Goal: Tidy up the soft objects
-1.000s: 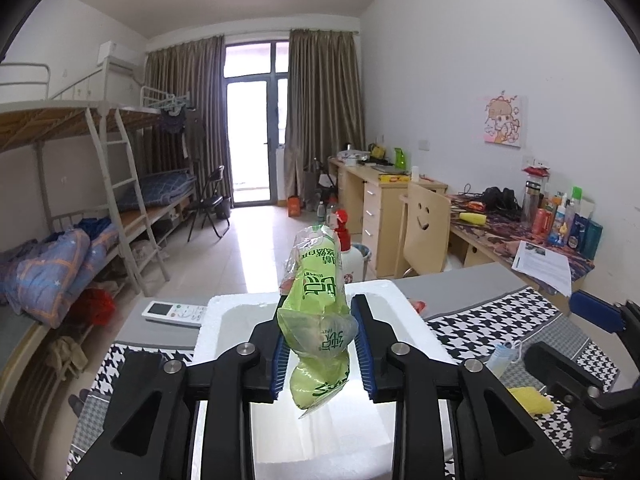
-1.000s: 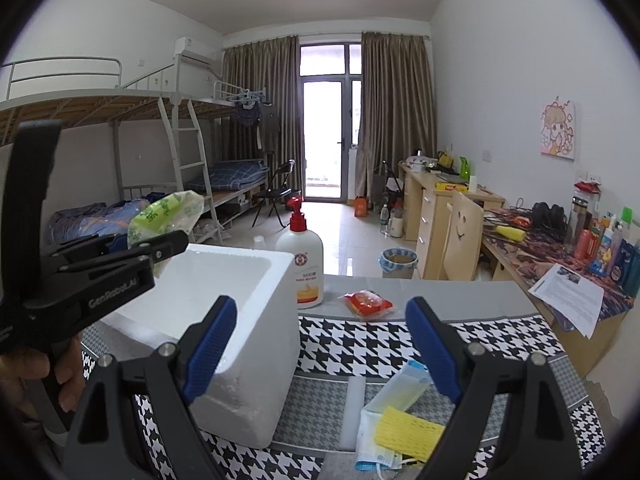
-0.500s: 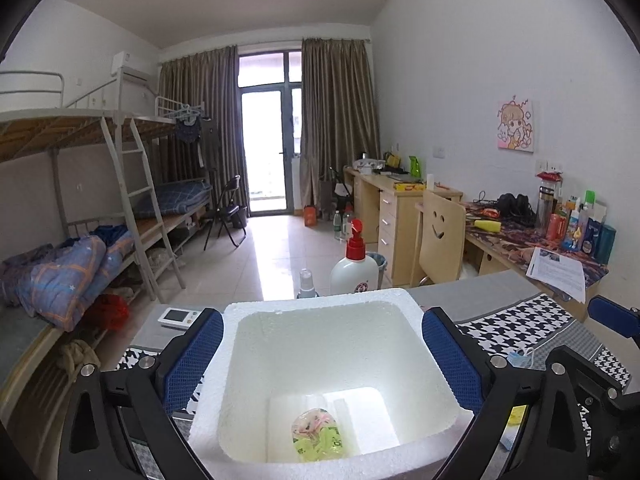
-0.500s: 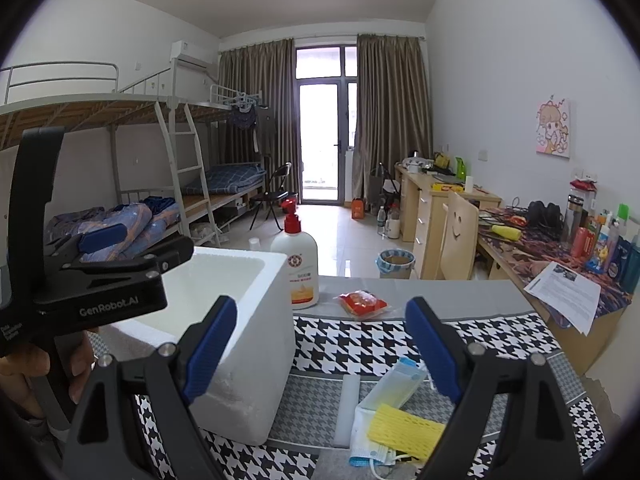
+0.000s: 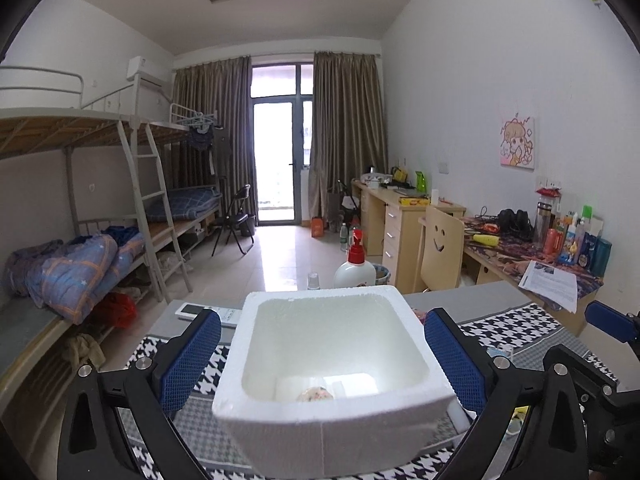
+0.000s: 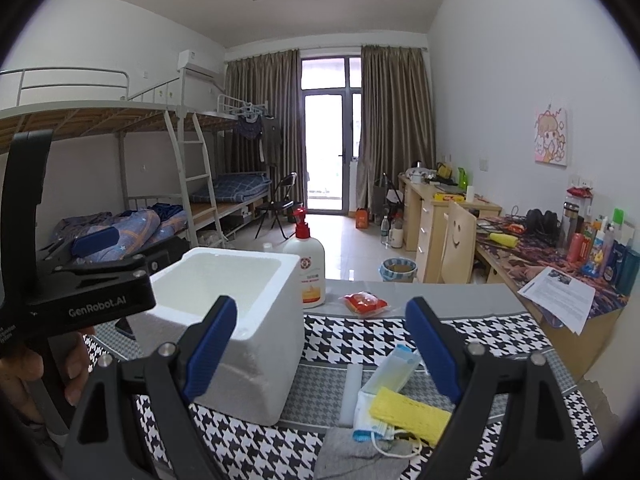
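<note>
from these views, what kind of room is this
Most likely a shared dormitory room: metal bunk beds with a ladder line one wall, study desks with a wooden chair line the other, and a curtained balcony door closes the far end.

- The left gripper [image 5: 322,364], black-framed with blue ribbed pads, points slightly downward; its jaws have just been opening and stand wide apart with nothing pressed between them.
- The right gripper [image 6: 322,354], of the same build, also tilts slightly downward, jaws spread and empty.
- A bare hand [image 6: 30,376] grips the left gripper's handle.
</note>
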